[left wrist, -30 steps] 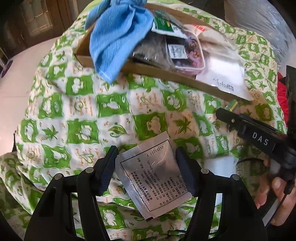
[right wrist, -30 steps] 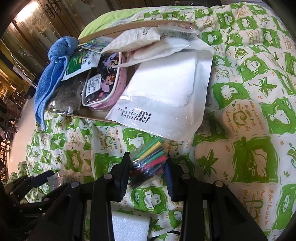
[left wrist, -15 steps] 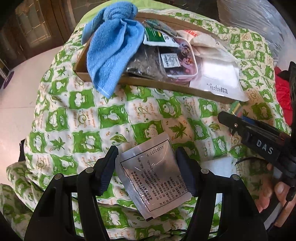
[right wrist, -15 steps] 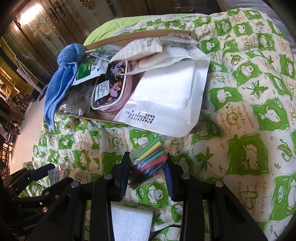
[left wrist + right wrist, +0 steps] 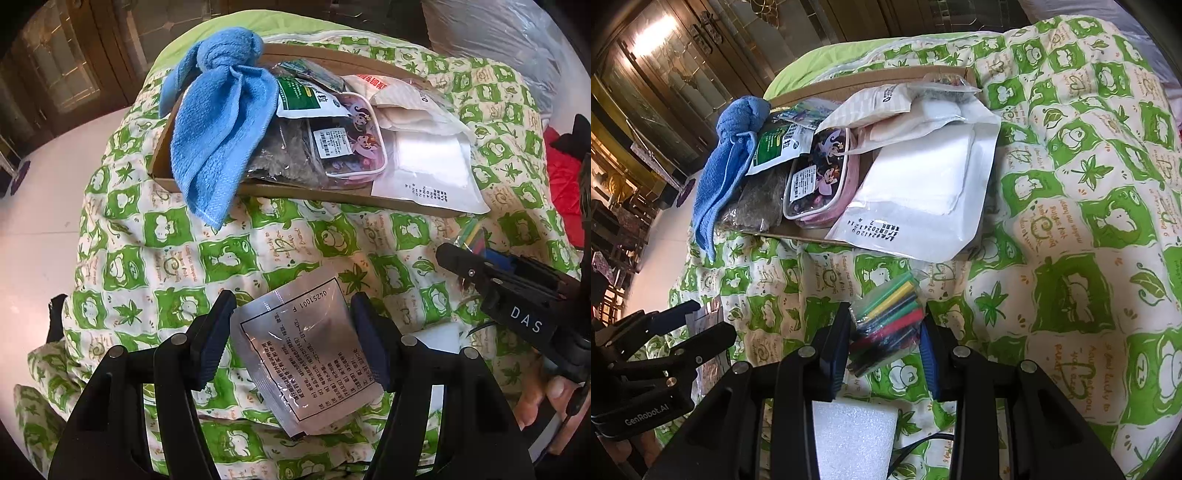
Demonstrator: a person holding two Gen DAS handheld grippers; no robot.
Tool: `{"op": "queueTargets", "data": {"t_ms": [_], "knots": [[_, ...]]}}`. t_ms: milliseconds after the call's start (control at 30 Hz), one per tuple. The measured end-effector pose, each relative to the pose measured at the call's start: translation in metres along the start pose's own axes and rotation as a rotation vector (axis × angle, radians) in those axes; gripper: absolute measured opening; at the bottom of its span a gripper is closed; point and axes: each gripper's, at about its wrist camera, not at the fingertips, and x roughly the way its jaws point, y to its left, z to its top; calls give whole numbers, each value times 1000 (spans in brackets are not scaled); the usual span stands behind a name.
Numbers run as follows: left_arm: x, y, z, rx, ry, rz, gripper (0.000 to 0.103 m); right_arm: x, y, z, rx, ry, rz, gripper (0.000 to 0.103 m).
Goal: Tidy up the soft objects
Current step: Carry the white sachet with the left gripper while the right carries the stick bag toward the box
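Observation:
My left gripper [image 5: 293,332] is shut on a silver foil sachet [image 5: 306,354] with black print, held above the green-and-white quilt [image 5: 221,258]. The right gripper [image 5: 886,343] is shut on a clear bag of coloured tubes [image 5: 890,317]; it also shows at the right of the left wrist view as a black gripper [image 5: 498,280]. Beyond both lies a shallow cardboard tray [image 5: 162,162] holding a blue towel [image 5: 221,133], a green-labelled packet [image 5: 306,99], a pink cartoon pouch [image 5: 351,144] and a white plastic bag [image 5: 432,166]. In the right wrist view the tray [image 5: 871,79] sits ahead, left of centre.
A white foam block [image 5: 853,439] lies under the right gripper. A person's fingers [image 5: 543,398] hold the right gripper's handle. Pale floor [image 5: 40,203] and dark wooden cabinets [image 5: 665,74] lie left of the bed. A red cloth [image 5: 565,192] sits at the far right.
Both grippers have risen and drawn back from the tray with their loads, so the tray and more of the quilt now show in full. Neither grip changed.

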Motion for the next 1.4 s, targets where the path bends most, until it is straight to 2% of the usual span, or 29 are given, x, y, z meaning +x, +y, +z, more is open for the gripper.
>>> {"op": "queueTargets", "data": {"t_ms": [400,833,1233,1400], "knots": [[-7,-3,12,36,-32,26,65,0,4,5,0,-10,-10,34],[-17,-1,38,42,-58,-1,65,-17,11,22,-13,-62,-11,34],[-31,13,70,27,-91,-5,65,-14,10,26,-12,-44,-1,34],[-27,13,76,28,-76,-14,65,-14,11,32,-12,-37,14,34]]}}
